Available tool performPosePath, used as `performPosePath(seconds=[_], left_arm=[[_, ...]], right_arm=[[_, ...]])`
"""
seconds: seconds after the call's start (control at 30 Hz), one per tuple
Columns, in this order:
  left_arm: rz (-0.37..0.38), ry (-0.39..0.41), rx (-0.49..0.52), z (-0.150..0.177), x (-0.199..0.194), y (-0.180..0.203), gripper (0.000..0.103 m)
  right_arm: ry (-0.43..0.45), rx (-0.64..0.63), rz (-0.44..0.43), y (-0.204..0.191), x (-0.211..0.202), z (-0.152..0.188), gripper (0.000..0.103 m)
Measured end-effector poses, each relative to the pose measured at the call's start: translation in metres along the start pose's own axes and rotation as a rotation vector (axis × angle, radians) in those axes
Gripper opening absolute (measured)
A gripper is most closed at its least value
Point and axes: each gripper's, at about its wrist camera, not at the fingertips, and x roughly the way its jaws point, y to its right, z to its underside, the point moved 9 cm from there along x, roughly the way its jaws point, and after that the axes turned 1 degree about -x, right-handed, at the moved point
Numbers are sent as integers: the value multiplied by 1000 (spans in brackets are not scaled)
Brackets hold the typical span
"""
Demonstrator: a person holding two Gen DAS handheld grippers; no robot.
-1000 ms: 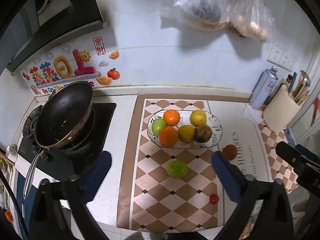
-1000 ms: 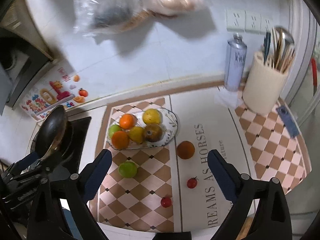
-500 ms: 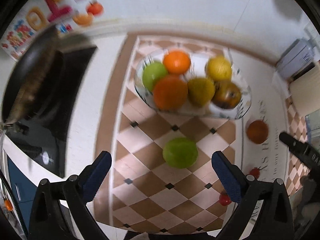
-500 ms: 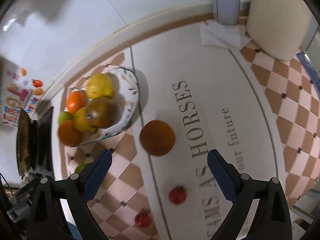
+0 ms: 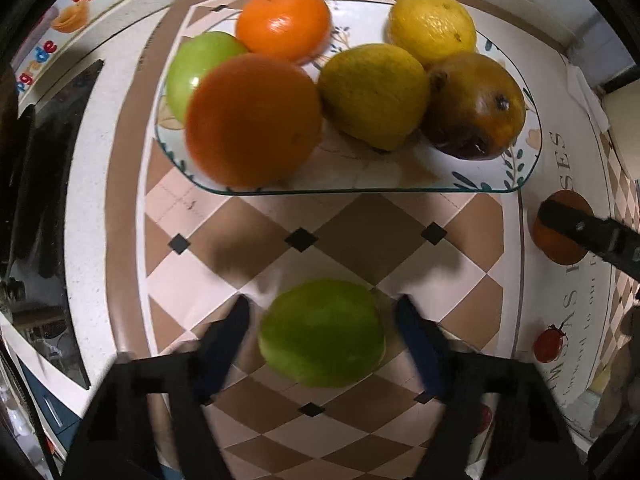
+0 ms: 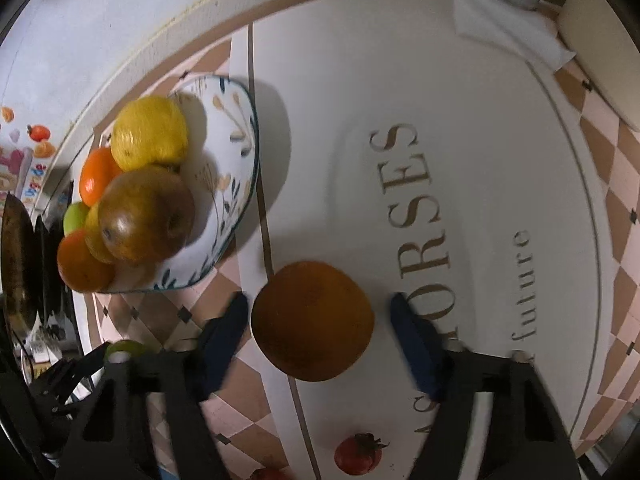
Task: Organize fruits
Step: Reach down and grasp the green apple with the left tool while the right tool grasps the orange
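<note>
Both grippers are dropping closer than a second ago. Your left gripper (image 5: pixel 323 312) is straddling the green fruit (image 5: pixel 322 332), fingers spread, not touching; your right gripper (image 6: pixel 318 312) is likewise bracketing the orange (image 6: pixel 313 322) beside the plate (image 6: pixel 236 184).

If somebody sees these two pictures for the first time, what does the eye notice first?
First, the plate piled with six fruits at the back of the checkered mat. Next, two loose fruits, each framed by an open gripper: the green fruit between the left gripper fingers, and the dark orange between the right gripper fingers.
</note>
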Motion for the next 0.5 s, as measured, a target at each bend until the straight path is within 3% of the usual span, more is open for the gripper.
performPosePath(seconds=[0.27,0.5], left_arm=[[18,24,19,11,-5,12,57],[105,95,27,5,-54,31,57]], right_arm=[[-31,-157,-2,-34,-2,39,58],[5,-100,-103,-45,-29,39,58]])
